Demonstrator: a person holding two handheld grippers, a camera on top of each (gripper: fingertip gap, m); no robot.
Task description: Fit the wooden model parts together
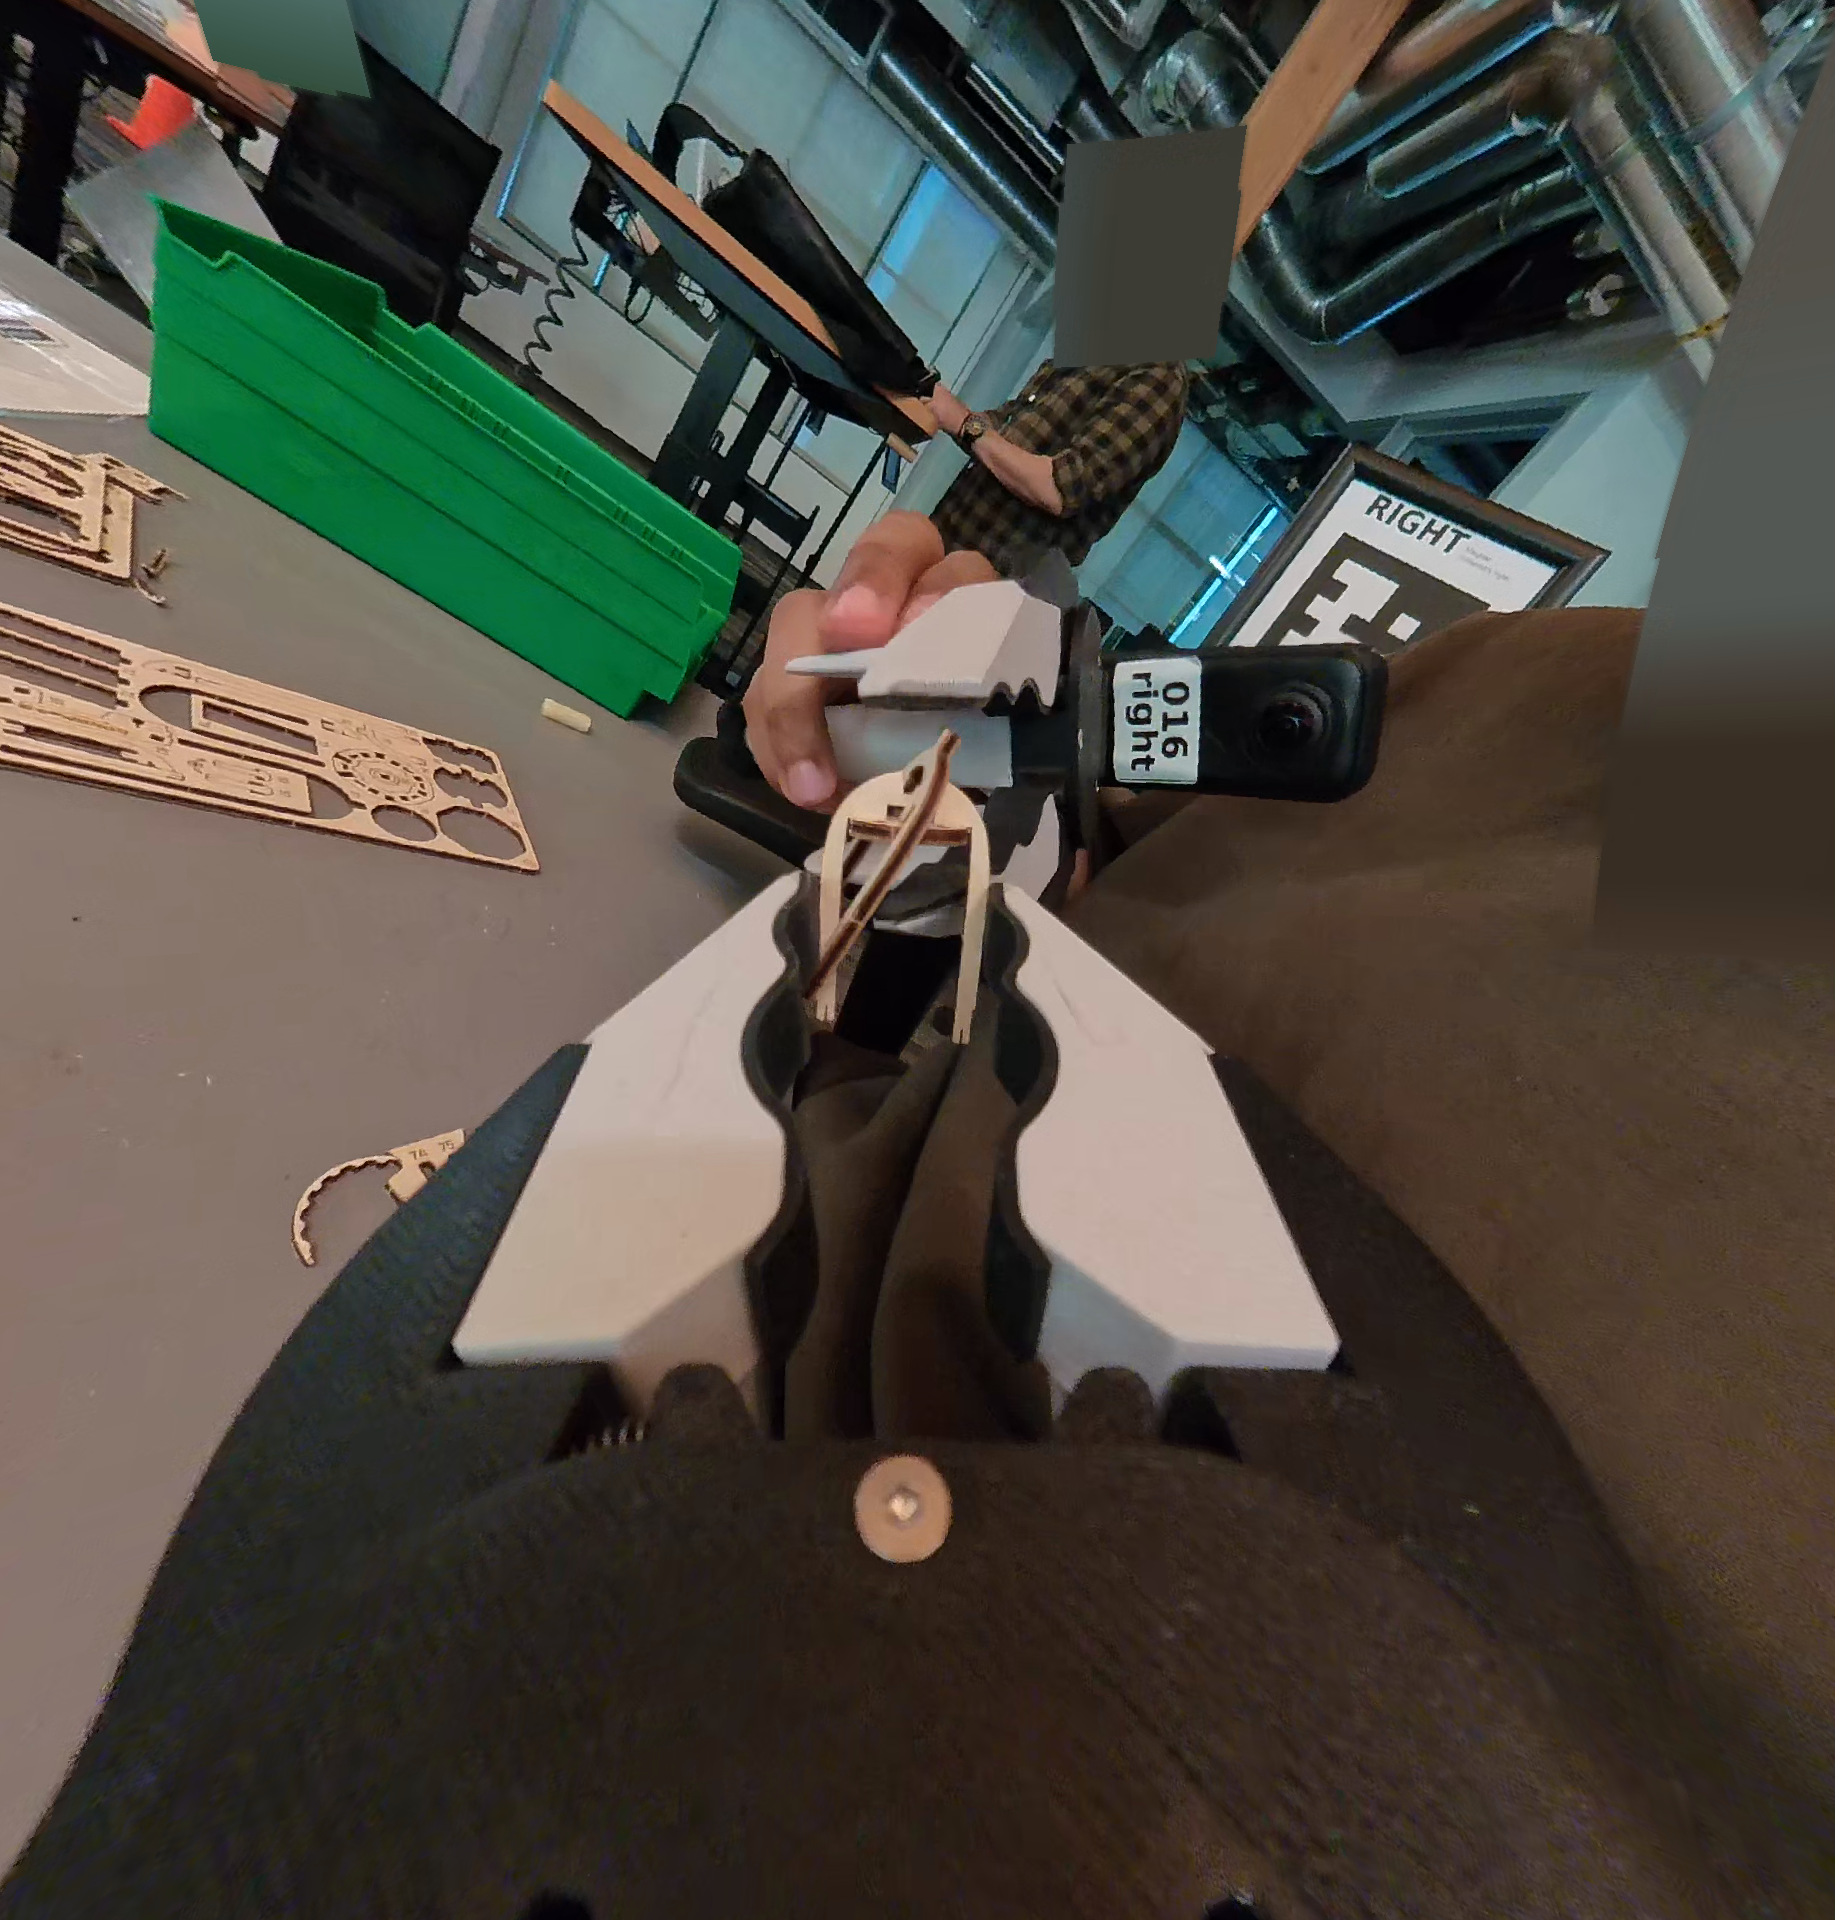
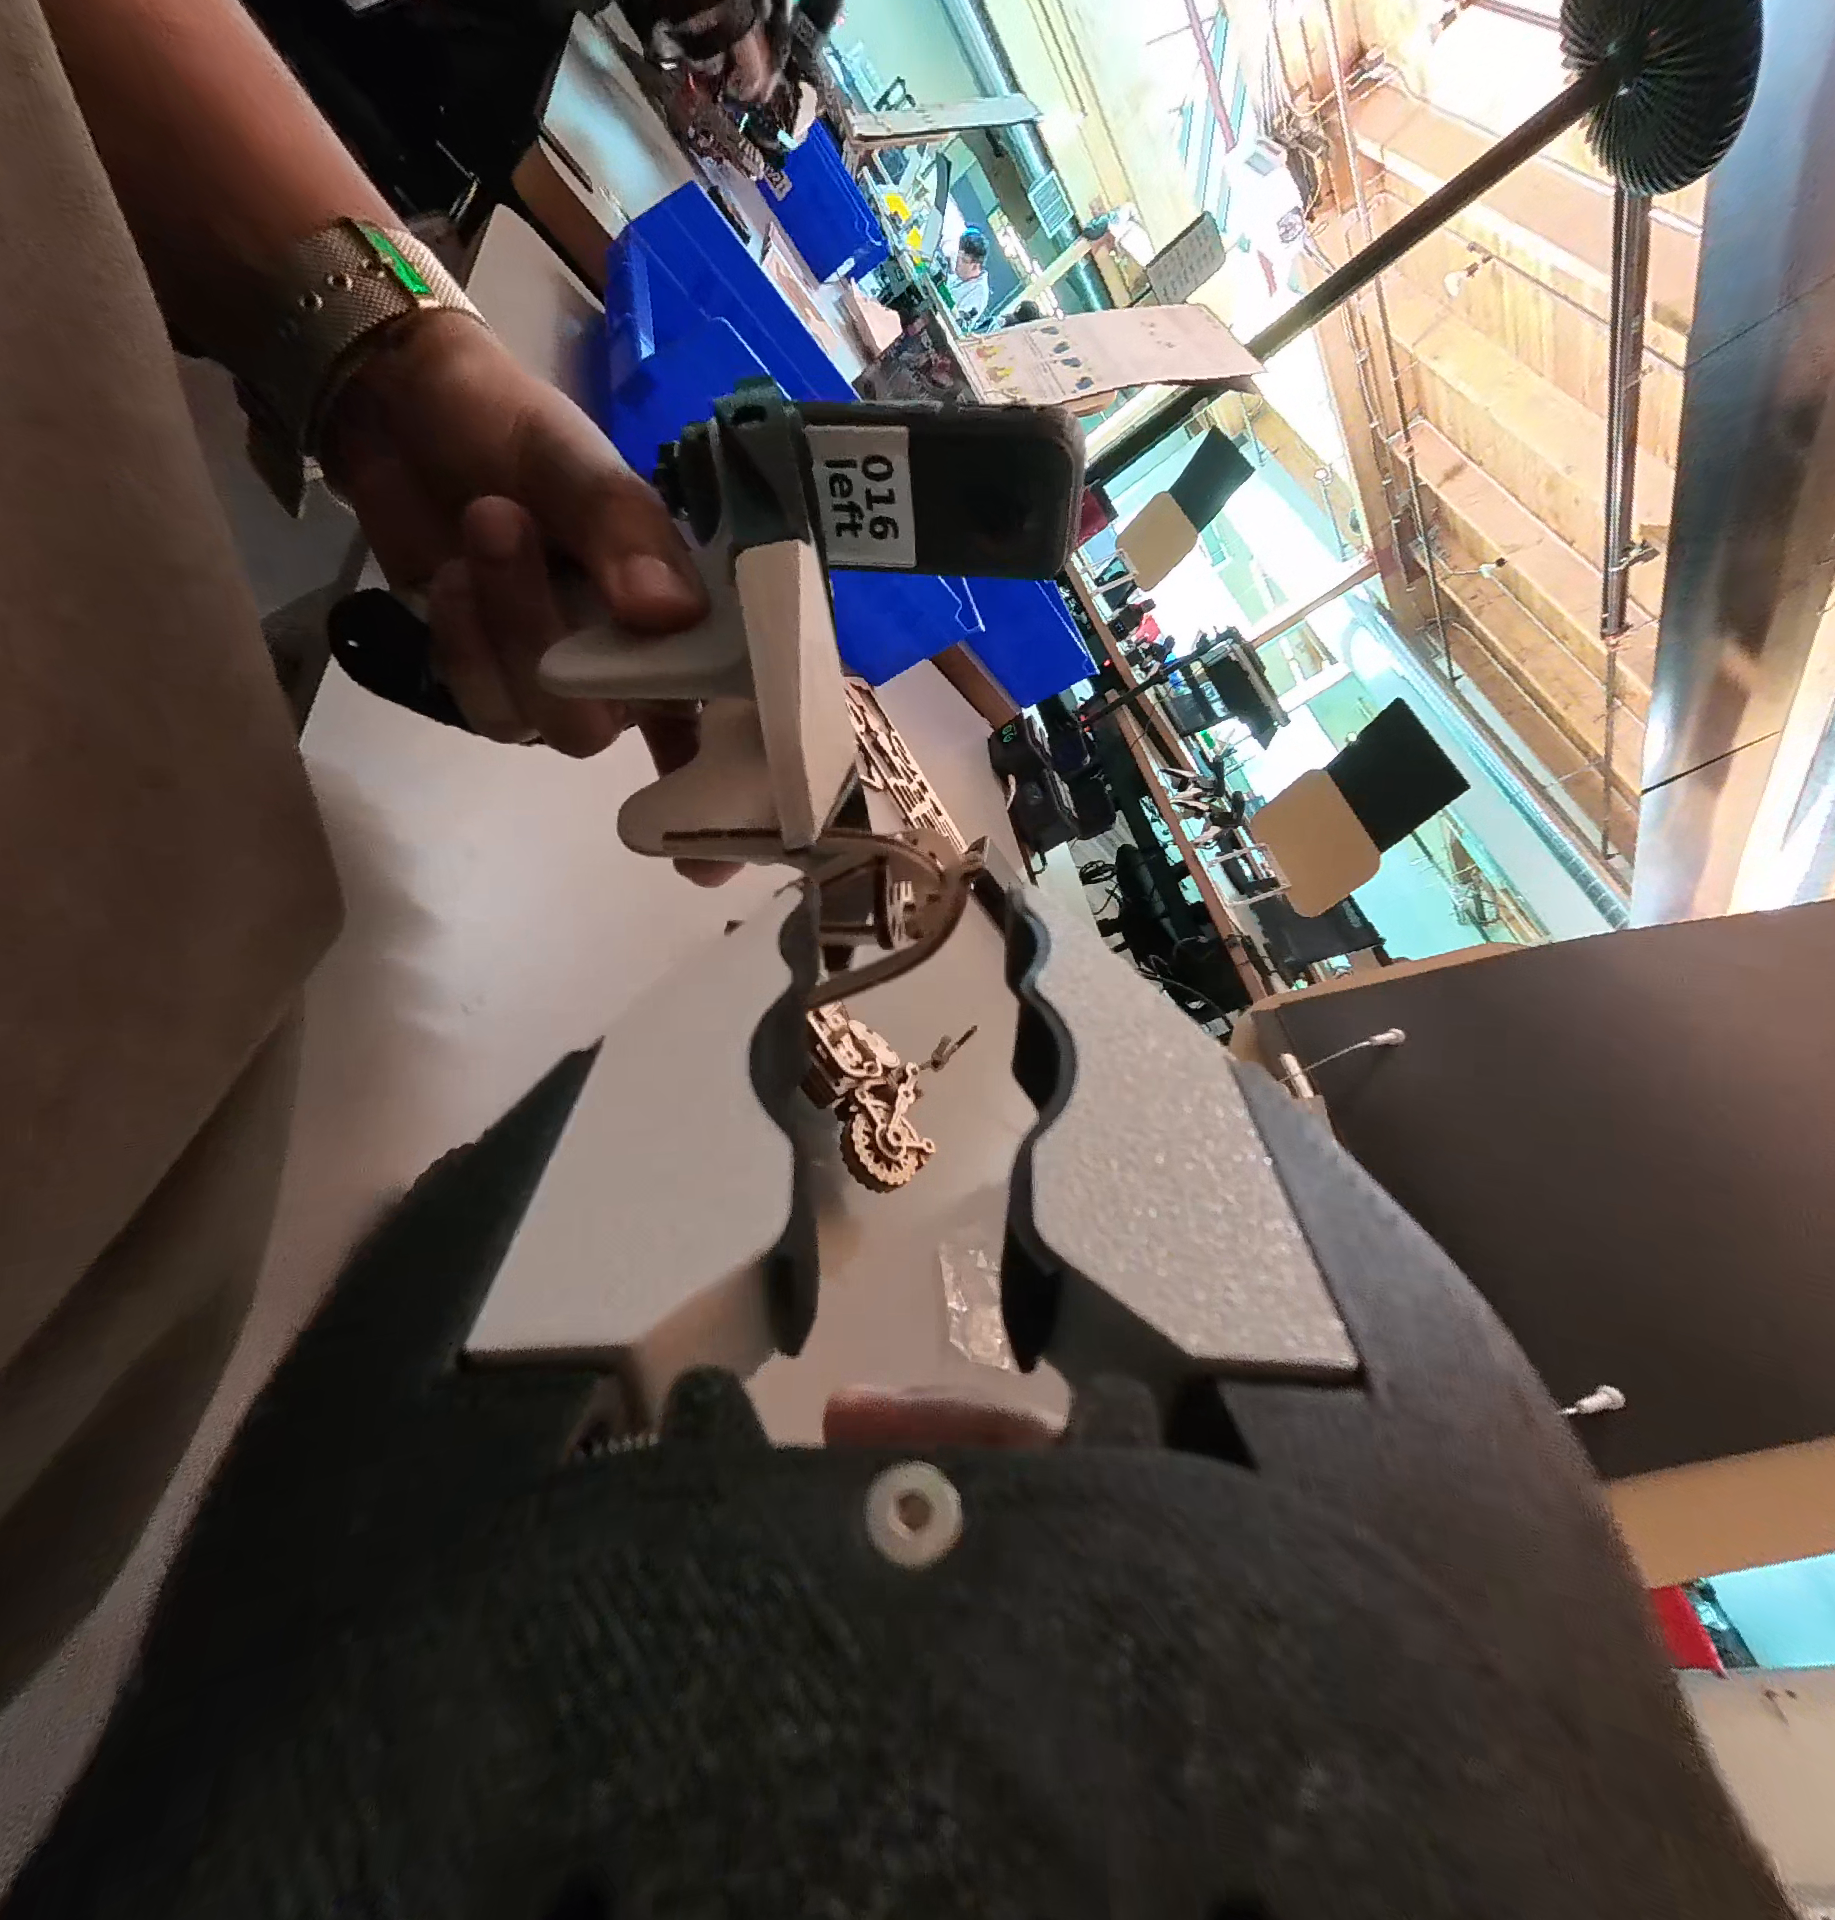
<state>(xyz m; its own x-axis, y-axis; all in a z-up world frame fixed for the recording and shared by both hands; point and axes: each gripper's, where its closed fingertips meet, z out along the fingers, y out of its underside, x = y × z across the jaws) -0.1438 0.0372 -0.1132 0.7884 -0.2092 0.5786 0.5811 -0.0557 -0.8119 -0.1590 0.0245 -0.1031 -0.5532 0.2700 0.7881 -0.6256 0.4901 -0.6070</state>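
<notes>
My left tongs [image 1: 897, 971]: two pale grey wedge fingers [image 1: 674, 1164], wavy black rubber pads on inner edges, black ribbed body, silver screw [image 1: 900, 1507] in middle, small spring near left finger root. My right tongs [image 2: 913, 1081]: same grey fingers [image 2: 1173, 1195], black wavy pads, black grainy body, white washer screw [image 2: 913, 1512]. Each carries black camera block [image 1: 1297, 722] with white sticker. Woven metal watch band [image 2: 357, 296] on my left wrist. Brown top [image 1: 1515, 1143].
</notes>
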